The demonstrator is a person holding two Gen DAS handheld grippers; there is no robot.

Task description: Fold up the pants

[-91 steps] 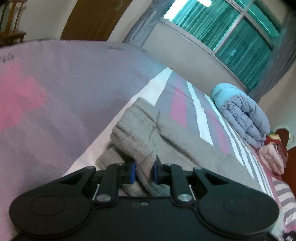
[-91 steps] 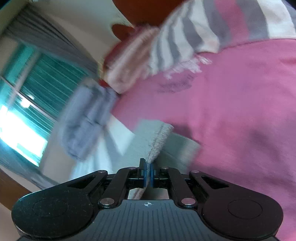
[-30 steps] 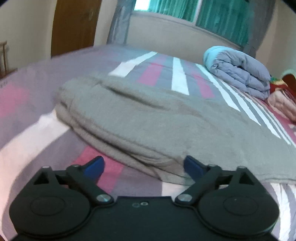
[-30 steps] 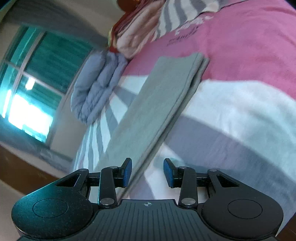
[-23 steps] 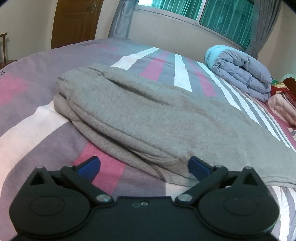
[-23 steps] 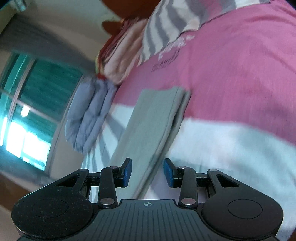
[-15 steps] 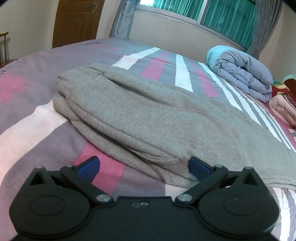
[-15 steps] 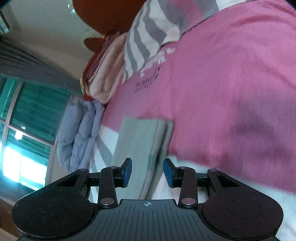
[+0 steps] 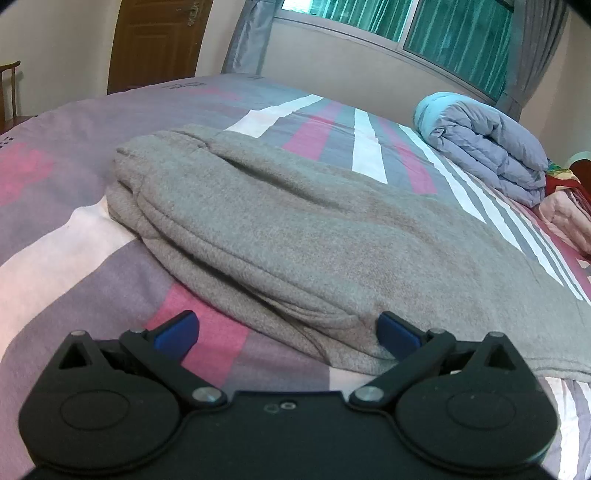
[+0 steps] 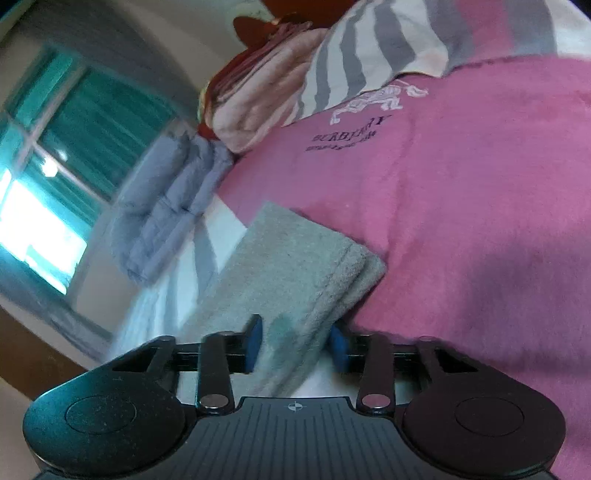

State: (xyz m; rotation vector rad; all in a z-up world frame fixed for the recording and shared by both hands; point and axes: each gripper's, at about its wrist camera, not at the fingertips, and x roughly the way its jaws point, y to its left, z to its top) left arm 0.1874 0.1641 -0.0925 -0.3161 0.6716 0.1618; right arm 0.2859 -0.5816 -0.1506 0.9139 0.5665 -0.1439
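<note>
We see the grey fleece pants (image 9: 314, 236) lying folded lengthwise on the striped bed cover (image 9: 74, 251), waistband end toward the door. Our left claw (image 9: 286, 332) is spread wide, gripping nothing, at the near edge of the pants. Our right claw (image 10: 295, 345) is partly open, its blue pads either side of the leg hems (image 10: 306, 269), not pinching them. A folded duvet (image 9: 484, 144) sits beyond.

Home bedroom: striped bedspread (image 9: 66, 236), rolled duvet (image 9: 487, 144), curtained window (image 9: 454, 33), wooden door (image 9: 159, 40).
</note>
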